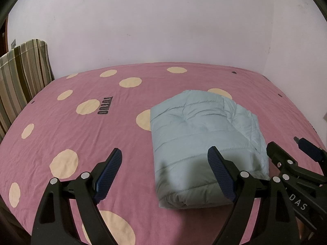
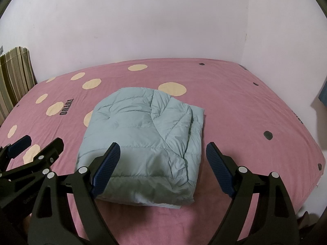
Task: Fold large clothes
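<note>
Nearest, low in each frame, both tools hang wide and empty: left tool (image 1: 164,159), right tool (image 2: 162,153), each above the bed and touching nothing. Just beyond, folded jacket (image 2: 143,122), pale blue and quilted, lies mid-frame on the pink spotted bed (image 2: 235,112). Farther, upper left of the frame, a striped cushion (image 1: 22,67) leans at the wall (image 1: 163,20).

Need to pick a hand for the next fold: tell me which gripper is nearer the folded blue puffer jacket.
Right, though only slightly. The right gripper hangs open over the jacket, whose near edge lies between its fingers. The left gripper hangs open toward the jacket's left edge.
</note>
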A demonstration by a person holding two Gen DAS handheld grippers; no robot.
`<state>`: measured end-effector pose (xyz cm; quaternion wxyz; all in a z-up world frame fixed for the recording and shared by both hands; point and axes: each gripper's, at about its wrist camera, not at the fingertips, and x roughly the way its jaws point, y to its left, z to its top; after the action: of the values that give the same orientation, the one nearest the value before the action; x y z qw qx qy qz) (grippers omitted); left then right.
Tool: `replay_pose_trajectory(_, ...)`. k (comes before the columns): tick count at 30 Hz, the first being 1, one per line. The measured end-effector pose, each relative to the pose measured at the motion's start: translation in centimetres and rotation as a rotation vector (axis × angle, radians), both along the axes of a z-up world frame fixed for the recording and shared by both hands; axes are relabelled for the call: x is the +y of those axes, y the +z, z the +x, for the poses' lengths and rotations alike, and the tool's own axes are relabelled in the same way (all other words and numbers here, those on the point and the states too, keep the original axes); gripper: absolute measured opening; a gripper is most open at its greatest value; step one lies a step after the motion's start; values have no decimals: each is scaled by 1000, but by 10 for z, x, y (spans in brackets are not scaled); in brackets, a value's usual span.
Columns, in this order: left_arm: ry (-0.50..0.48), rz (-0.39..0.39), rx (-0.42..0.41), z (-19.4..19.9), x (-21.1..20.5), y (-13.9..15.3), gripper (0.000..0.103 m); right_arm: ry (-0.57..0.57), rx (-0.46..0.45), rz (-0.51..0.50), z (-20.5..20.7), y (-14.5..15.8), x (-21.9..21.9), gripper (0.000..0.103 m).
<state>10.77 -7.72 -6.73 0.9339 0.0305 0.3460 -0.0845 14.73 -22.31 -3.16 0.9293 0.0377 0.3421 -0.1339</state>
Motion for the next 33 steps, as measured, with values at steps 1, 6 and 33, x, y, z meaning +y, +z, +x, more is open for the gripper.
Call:
replay_pose_trajectory(1,2,0,1,0,1,0,84,0,0,-1,0,0,0,86)
replay_pose_trajectory(6,3,0,1,-1,2,1,84,-1,0,-1,0,0,0,86)
replay_pose_trajectory(33,-2,-13,-44,-4,8,9,87,3,-7,-6,-5,4,-4,86)
